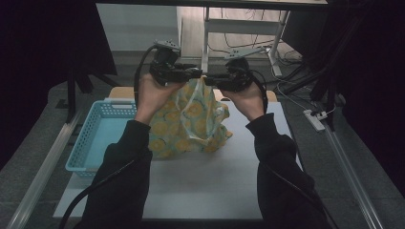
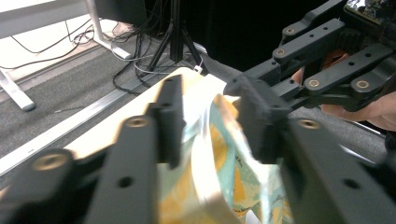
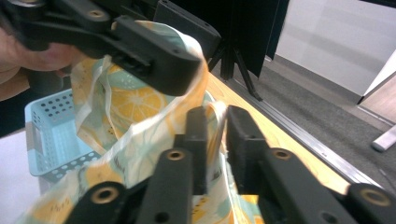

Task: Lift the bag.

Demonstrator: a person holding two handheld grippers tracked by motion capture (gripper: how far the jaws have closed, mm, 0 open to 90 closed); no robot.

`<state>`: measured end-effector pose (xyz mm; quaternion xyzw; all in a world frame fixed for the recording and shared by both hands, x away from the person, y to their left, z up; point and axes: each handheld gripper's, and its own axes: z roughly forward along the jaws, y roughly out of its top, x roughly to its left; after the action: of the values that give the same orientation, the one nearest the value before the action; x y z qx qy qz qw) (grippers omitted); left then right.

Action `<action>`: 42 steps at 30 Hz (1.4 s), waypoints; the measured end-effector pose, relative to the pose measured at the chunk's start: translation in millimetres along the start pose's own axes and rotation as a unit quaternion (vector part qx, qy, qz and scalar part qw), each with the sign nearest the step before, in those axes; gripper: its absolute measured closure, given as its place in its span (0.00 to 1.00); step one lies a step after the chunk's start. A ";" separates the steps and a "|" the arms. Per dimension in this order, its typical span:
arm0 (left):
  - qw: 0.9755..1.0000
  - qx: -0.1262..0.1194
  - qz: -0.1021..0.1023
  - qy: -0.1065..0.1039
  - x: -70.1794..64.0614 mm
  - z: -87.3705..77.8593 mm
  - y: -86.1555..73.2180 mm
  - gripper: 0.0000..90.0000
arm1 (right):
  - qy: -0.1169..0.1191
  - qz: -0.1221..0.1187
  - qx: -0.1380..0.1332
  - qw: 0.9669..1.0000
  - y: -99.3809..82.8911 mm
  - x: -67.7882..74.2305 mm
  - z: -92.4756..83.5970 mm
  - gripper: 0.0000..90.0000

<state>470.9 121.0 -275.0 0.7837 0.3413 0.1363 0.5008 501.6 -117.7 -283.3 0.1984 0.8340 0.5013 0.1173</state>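
A thin bag point(image 1: 191, 124) printed with yellow lemon slices on pale teal stands on the white tabletop point(image 1: 205, 186). Its gathered top is raised between my two grippers. My left gripper point(image 1: 197, 74) reaches in from the left and my right gripper point(image 1: 212, 80) from the right, tips nearly meeting. In the left gripper view the left gripper point(image 2: 212, 93) has its jaws apart, with the bag's rim point(image 2: 219, 154) loose between them. In the right gripper view the right gripper point(image 3: 217, 116) stands narrowly open around a thin fold of the bag point(image 3: 140, 107), and the left gripper point(image 3: 201, 53) is just above.
A light blue perforated basket point(image 1: 95, 138) sits at the table's left side, close to the bag, and its corner appears in the right gripper view point(image 3: 51, 135). The table's wooden far edge point(image 3: 280, 135) runs behind the bag. Beyond it are grey floor, cables and desk legs point(image 1: 277, 47).
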 end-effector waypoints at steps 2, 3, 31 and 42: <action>1.000 -0.008 0.008 0.005 1.1 -3.3 -2.6 0.53 | -0.003 0.004 -0.003 1.000 -2.8 -1.2 -0.7 0.78; 1.000 -0.011 0.011 0.009 1.8 -5.6 -3.9 0.48 | -0.003 0.007 -0.004 1.000 -4.4 -1.8 -0.9 0.75; 1.000 0.013 0.010 0.020 -7.2 -58.0 -88.6 0.00 | -0.013 0.029 -0.018 0.999 -73.1 3.3 -21.8 0.22; 0.999 0.041 0.018 0.022 -13.4 -73.1 -123.6 0.00 | 0.002 0.035 -0.006 0.999 -100.3 10.8 -24.2 0.22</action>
<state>371.3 195.4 -348.1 0.8066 0.3433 0.1488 0.4577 461.0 -174.0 -360.4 0.2256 0.8235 0.5110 0.0990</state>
